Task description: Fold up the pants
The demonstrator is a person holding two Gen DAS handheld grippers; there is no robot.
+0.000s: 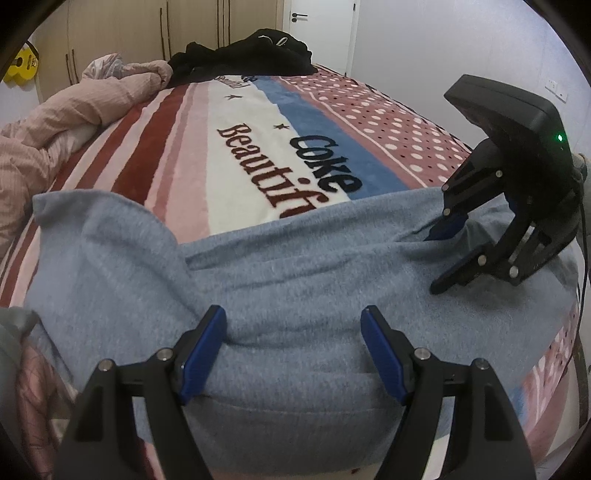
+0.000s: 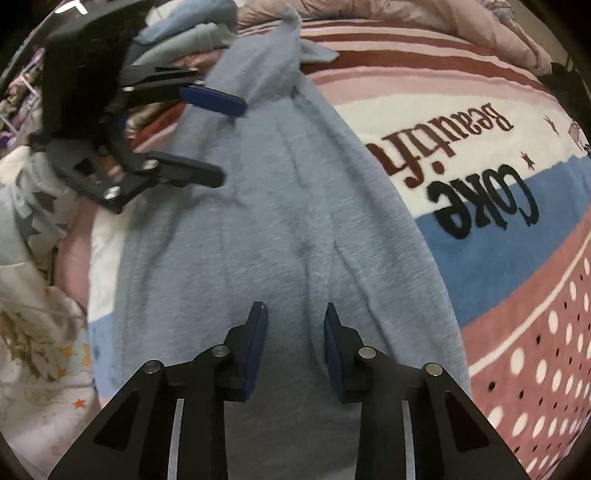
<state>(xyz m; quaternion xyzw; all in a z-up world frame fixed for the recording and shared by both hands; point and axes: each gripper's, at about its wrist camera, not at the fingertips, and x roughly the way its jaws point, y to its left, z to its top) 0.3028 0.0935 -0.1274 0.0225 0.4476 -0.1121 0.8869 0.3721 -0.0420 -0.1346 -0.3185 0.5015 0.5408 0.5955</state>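
Note:
Grey-blue pants (image 1: 295,266) lie spread across the near edge of the bed, with creases running along them (image 2: 280,206). My left gripper (image 1: 293,317) hovers just above the cloth, its blue-padded jaws wide open and nothing between them; the right wrist view shows it at the upper left (image 2: 232,142). My right gripper (image 2: 295,308) points steeply down at the pants, jaws partly open astride a raised fold, and the pads do not press on it. In the left wrist view it sits at the right end of the pants (image 1: 433,263), one fingertip touching a crease.
The pants rest on a striped and dotted blanket (image 1: 258,155) with dark lettering. A pink quilt (image 1: 92,103) lies bunched at the far left and black clothes (image 1: 251,55) are heaped at the bed's far end. Folded clothes (image 2: 192,33) lie beyond the pants' end.

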